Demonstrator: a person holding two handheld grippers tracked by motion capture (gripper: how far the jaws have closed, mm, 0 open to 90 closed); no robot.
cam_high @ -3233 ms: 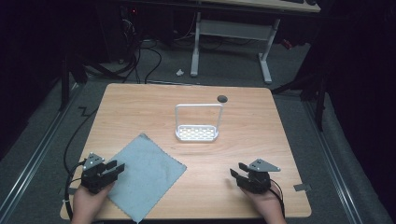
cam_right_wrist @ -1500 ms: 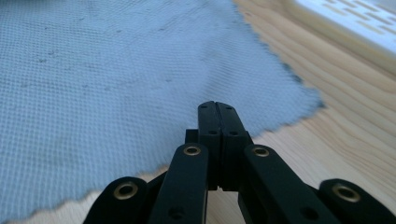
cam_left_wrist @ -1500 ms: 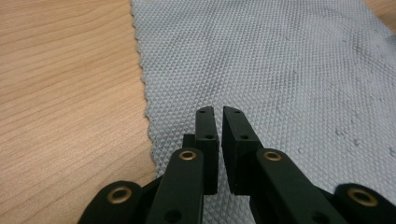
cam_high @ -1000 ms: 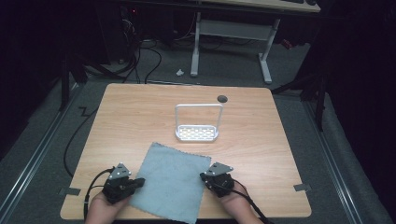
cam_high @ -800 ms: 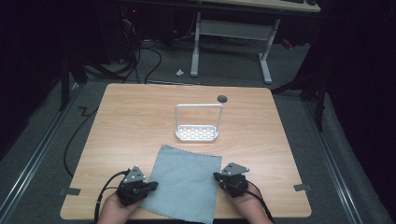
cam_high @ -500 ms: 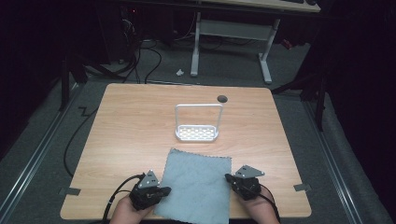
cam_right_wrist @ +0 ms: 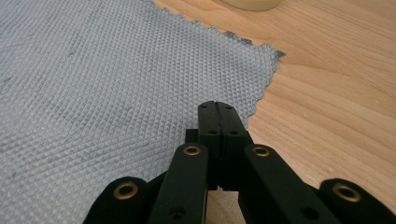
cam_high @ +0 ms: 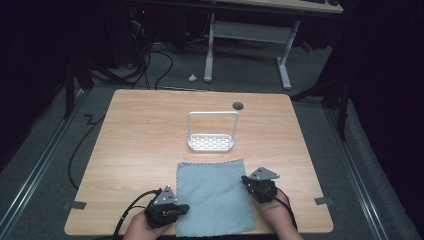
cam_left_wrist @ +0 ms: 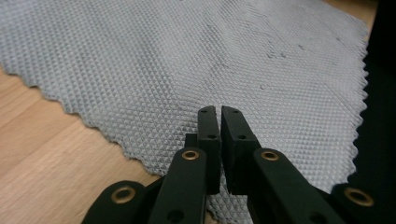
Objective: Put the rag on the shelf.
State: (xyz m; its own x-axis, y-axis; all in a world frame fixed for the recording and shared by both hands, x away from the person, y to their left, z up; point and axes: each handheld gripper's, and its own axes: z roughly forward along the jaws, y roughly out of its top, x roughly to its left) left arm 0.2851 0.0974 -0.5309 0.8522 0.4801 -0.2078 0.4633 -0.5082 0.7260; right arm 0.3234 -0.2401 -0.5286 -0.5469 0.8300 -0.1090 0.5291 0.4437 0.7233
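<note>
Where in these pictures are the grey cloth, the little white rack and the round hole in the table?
grey cloth (cam_high: 215,197), high view, middle of its surface.
white rack (cam_high: 211,143), high view, its perforated base.
round hole (cam_high: 238,106), high view, centre of the dark opening.

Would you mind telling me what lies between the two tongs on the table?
In the high view, the grey cloth lies flat between the left tongs and the right tongs.

A small white rack with a tall wire handle (cam_high: 212,135) stands mid-table (cam_high: 135,145) — beyond it a round cable hole (cam_high: 238,105), and farther off a white-legged desk frame (cam_high: 247,35) on grey carpet.
</note>
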